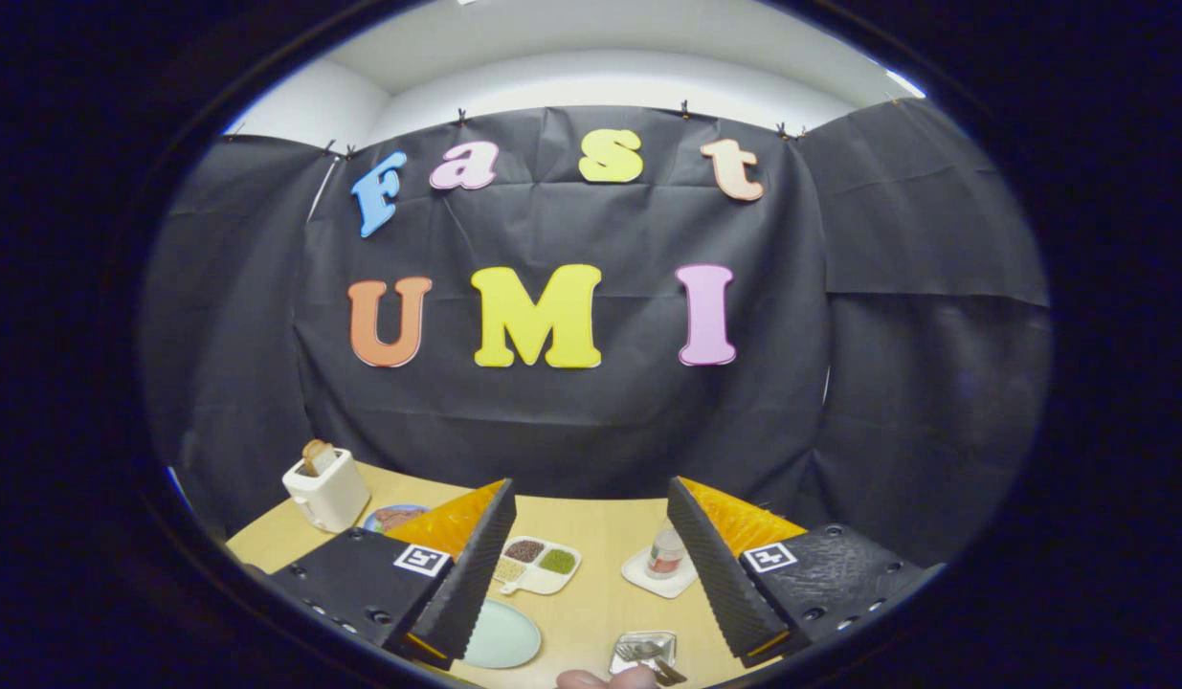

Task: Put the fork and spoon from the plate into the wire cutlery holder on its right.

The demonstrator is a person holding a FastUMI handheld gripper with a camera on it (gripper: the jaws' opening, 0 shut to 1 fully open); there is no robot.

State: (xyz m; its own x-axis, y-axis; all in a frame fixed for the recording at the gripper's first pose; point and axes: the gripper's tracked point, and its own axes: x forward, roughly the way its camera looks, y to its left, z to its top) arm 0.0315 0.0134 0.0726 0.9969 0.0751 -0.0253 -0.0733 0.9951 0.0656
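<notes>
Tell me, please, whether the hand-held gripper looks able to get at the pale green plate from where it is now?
Probably yes. The hand-held gripper is open and holds nothing, and the plate lies on the table just ahead, beside one finger, with nothing lying between.

**Fingers wide apart, holding nothing**

The gripper is held up high and looks straight ahead. Its two fingers stand far apart, like an open V, and nothing sits between them. A bit of the person's hand peeks in low down, between the two fingers.
</notes>
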